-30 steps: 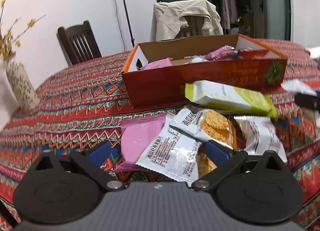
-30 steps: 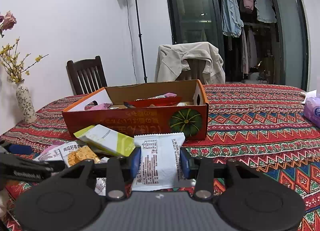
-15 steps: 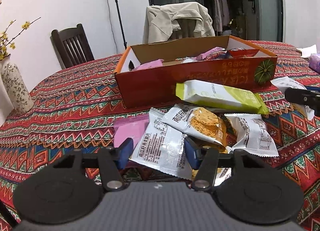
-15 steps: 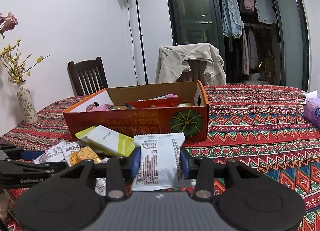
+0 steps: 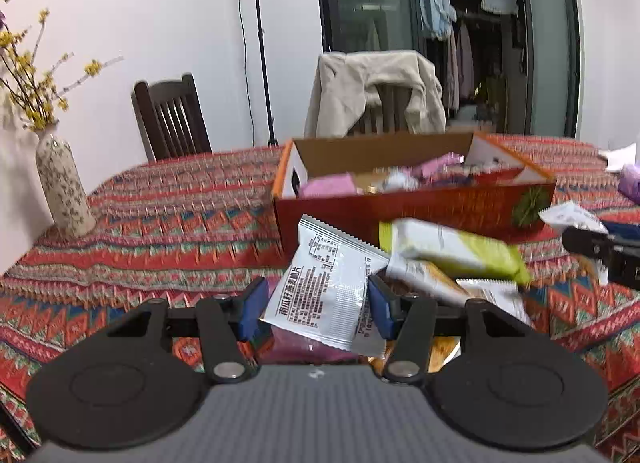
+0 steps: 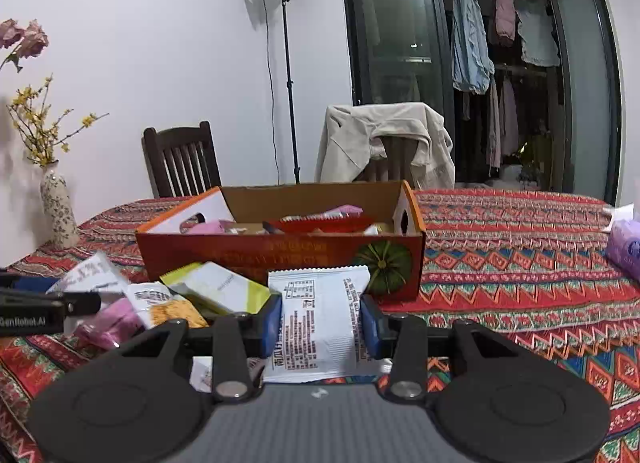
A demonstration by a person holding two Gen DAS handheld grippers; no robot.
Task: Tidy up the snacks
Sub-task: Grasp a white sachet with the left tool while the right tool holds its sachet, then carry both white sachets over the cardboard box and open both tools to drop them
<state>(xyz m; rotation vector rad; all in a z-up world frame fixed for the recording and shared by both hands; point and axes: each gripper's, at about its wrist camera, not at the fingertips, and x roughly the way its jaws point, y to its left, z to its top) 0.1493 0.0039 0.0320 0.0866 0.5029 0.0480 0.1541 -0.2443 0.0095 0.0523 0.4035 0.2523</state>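
Observation:
My left gripper (image 5: 317, 305) is shut on a white snack packet (image 5: 320, 263) and holds it tilted above the pile. Beneath and to the right lie a green-and-white packet (image 5: 456, 247) and an orange cracker packet (image 5: 424, 279). Behind them stands the open red cardboard box (image 5: 400, 215) with several snacks inside. My right gripper (image 6: 321, 323) is shut on another white packet (image 6: 316, 295) in front of the box (image 6: 260, 259). A pink packet (image 6: 108, 319) lies at the left of the right wrist view, by the left gripper's side (image 6: 40, 307).
A patterned red cloth covers the table (image 6: 520, 263). A flowered vase (image 5: 64, 191) stands at the far left, and a purple tissue pack (image 6: 624, 247) at the right edge. Two chairs, one draped with a beige jacket (image 6: 384, 135), and a light stand (image 6: 288, 103) are behind the table.
The left gripper went from wide open to shut on the white packet and raised it off the pile, uncovering the pink packet. The right gripper kept still with its packet.

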